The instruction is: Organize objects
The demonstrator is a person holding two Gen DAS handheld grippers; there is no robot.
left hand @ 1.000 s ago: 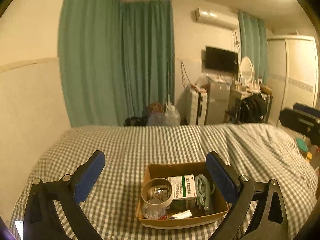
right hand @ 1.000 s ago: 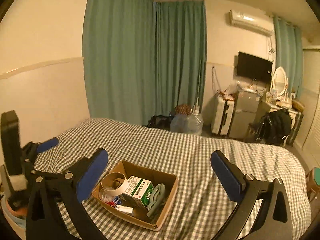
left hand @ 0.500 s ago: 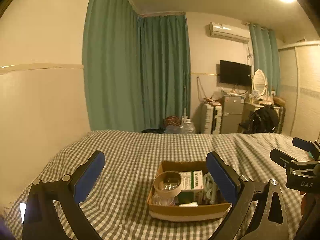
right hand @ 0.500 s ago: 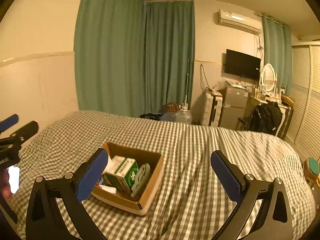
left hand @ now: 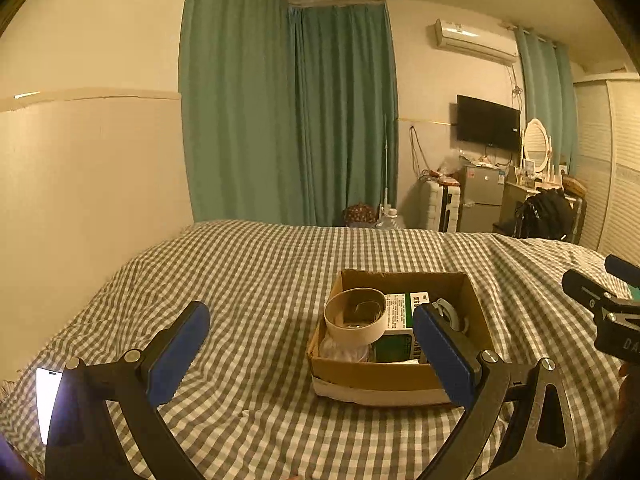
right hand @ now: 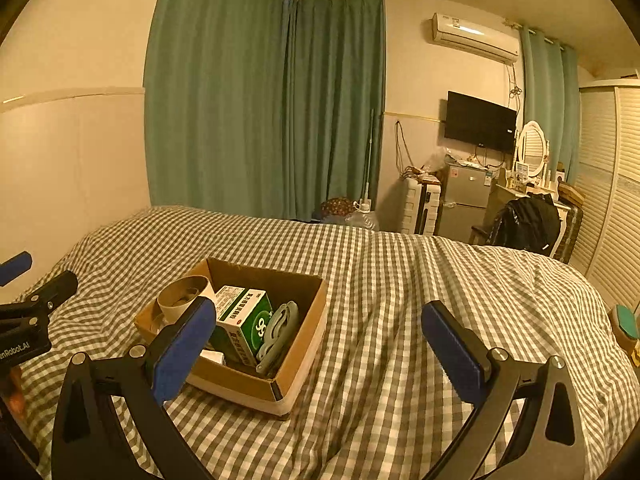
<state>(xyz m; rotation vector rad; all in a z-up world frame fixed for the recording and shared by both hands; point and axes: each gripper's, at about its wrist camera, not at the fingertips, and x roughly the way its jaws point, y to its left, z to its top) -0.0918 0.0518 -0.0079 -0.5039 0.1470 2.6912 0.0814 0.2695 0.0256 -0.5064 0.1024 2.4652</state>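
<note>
A brown cardboard box (left hand: pixel 372 372) (right hand: pixel 304 344) rests on the checked bedspread (left hand: pixel 260 280) (right hand: pixel 420 288). Inside it are a roll of tape (left hand: pixel 355 320) (right hand: pixel 185 295), a green and white carton (left hand: pixel 400 312) (right hand: pixel 245 316) and a grey-green plastic piece (right hand: pixel 278 330). My left gripper (left hand: pixel 308 344) hovers open just in front of the box, its right pad overlapping the box's right side. My right gripper (right hand: pixel 320 346) is open too, its left pad in front of the box's near corner. Nothing sits between either pair of fingers.
A lit phone (left hand: pixel 48 400) lies at the bed's near left edge. Green curtains (left hand: pixel 288 120) hang behind the bed. Past the foot stand a suitcase (left hand: pixel 440 206), a small fridge (left hand: pixel 482 198), a dresser with a mirror (left hand: pixel 536 152) and a wardrobe (left hand: pixel 612 168).
Both views have drawn closer to the box and dropped lower. The box has shifted right in the left wrist view. Both grippers stay open and empty.
</note>
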